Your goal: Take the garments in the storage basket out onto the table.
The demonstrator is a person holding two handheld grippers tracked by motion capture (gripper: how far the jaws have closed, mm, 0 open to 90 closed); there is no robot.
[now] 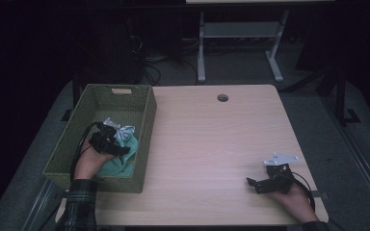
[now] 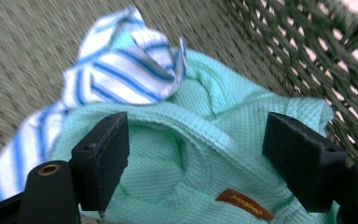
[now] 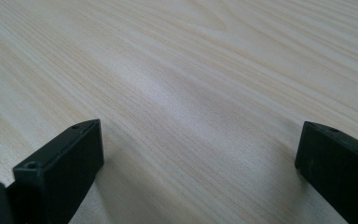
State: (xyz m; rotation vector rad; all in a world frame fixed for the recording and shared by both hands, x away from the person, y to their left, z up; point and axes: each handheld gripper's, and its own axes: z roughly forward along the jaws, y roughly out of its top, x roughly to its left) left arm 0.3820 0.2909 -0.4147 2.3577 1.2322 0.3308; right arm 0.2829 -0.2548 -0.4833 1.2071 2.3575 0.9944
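Two claws are working at a pale wooden counter [image 1: 212, 144]. In the high view, the left claw [image 1: 112, 136] is reaching down into the green woven basket [image 1: 147, 139] at the left of the frame, over a mint-green knitted garment [image 1: 125, 161] and a blue-and-white striped cloth [image 1: 125, 132] lying inside. The right claw [image 1: 254, 184] is resting low at the lower right of the frame, well apart from the basket, probably parked so as not to be in the way.

In the left gripper view, the left claw's jaws are standing apart, straddling a raised fold of the mint garment [image 2: 191, 154] without pressing on it; the striped cloth [image 2: 121, 74] is lying at the upper left, against the garment, with the basket wall [image 2: 307, 51] at the upper right. An orange label [image 2: 244, 204] is showing near the bottom edge.

In the right gripper view, the right claw's jaws are standing wide apart over bare counter [image 3: 191, 93], holding nothing.
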